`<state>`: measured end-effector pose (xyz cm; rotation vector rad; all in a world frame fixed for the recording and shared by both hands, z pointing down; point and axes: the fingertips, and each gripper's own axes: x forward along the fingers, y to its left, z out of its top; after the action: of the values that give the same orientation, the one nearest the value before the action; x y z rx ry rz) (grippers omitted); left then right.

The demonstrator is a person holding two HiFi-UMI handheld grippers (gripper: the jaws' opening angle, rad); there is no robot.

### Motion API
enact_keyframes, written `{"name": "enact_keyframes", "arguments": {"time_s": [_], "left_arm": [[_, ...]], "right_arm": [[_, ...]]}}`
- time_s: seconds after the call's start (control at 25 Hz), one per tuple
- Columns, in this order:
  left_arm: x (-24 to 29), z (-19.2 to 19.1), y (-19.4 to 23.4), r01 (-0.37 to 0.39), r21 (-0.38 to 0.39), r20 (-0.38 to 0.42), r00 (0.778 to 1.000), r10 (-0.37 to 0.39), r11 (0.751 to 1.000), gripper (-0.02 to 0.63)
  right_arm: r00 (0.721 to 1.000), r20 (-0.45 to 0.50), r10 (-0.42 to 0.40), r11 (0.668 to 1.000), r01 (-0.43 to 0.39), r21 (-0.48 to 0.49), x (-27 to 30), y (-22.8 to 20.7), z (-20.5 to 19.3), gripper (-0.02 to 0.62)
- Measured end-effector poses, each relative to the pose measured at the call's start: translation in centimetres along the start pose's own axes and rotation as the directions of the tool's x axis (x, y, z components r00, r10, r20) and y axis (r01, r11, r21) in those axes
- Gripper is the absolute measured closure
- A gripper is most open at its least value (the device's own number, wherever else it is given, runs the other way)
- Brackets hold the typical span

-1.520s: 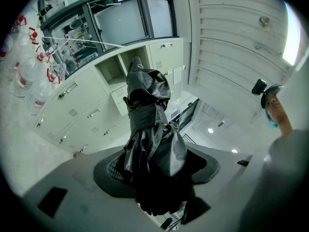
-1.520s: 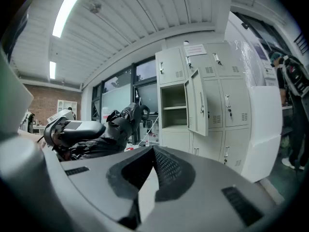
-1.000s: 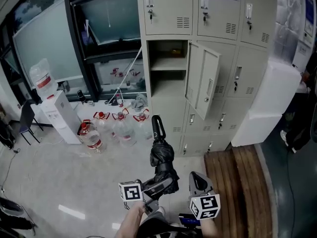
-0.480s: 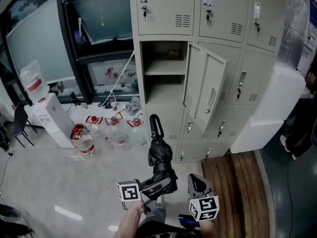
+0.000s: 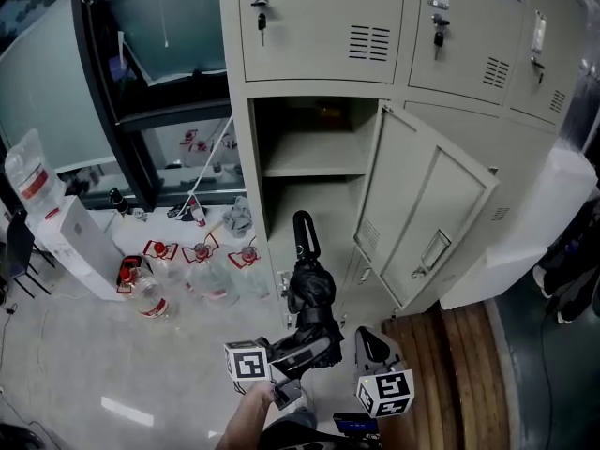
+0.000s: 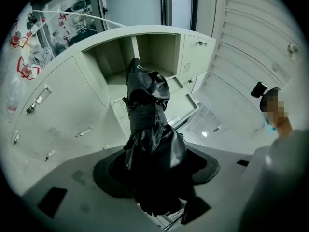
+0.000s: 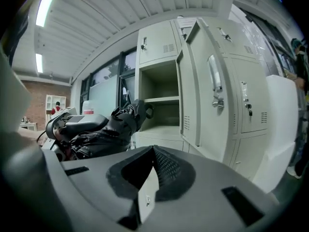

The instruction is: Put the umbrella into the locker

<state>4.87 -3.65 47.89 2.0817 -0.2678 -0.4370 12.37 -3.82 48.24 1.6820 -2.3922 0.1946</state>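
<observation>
A folded black umbrella (image 5: 310, 293) stands upright with its hooked handle (image 5: 303, 231) on top, just in front of the open locker compartment (image 5: 314, 153). My left gripper (image 5: 298, 352) is shut on the umbrella's lower part; the left gripper view shows the umbrella (image 6: 147, 124) filling the jaws and pointing at the compartment (image 6: 140, 57). My right gripper (image 5: 371, 347) sits to the right of it, shut and empty (image 7: 153, 153). The locker door (image 5: 427, 218) swings open to the right. A shelf (image 5: 314, 169) divides the compartment.
Several water bottles (image 5: 202, 261) lie on the floor left of the lockers, beside a white water dispenser (image 5: 70, 242). A wooden platform (image 5: 459, 345) and a white block (image 5: 539, 223) are at the right. A person's dark sleeve (image 5: 572, 270) is at the far right edge.
The lockers have grown larger and nearer in view; the umbrella's handle now reaches the lower edge of the open compartment. Both grippers keep their hold and positions.
</observation>
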Motion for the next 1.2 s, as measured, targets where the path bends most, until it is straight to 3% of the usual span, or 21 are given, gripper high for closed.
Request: {"name": "enact_keyframes", "arguments": {"time_s": [0.24, 0.44, 0.96, 1.2], "left_arm": [[2.0, 6.6, 3.5, 0.034, -0.016, 0.002, 0.999, -0.034, 0.999, 0.334], [2.7, 9.6, 5.5, 0.054, -0.042, -0.010, 0.998, -0.054, 0.998, 0.334], [3.8, 11.3, 8.5, 0.025, -0.089, -0.057, 0.998, -0.030, 0.996, 0.334], [4.8, 11.9, 9.3, 0.015, -0.067, -0.080, 0.997, -0.020, 0.998, 0.334]], "right_arm": [[0.999, -0.036, -0.024, 1.000, 0.024, -0.010, 6.9, -1.4, 1.3, 0.595], [0.998, -0.048, -0.051, 0.999, 0.051, -0.012, 10.3, -1.7, 1.6, 0.595], [0.998, -0.033, -0.058, 0.998, 0.058, 0.000, 13.8, -2.3, 2.6, 0.595], [0.998, -0.034, -0.052, 0.999, 0.052, 0.008, 15.2, -3.2, 2.5, 0.595]]}}
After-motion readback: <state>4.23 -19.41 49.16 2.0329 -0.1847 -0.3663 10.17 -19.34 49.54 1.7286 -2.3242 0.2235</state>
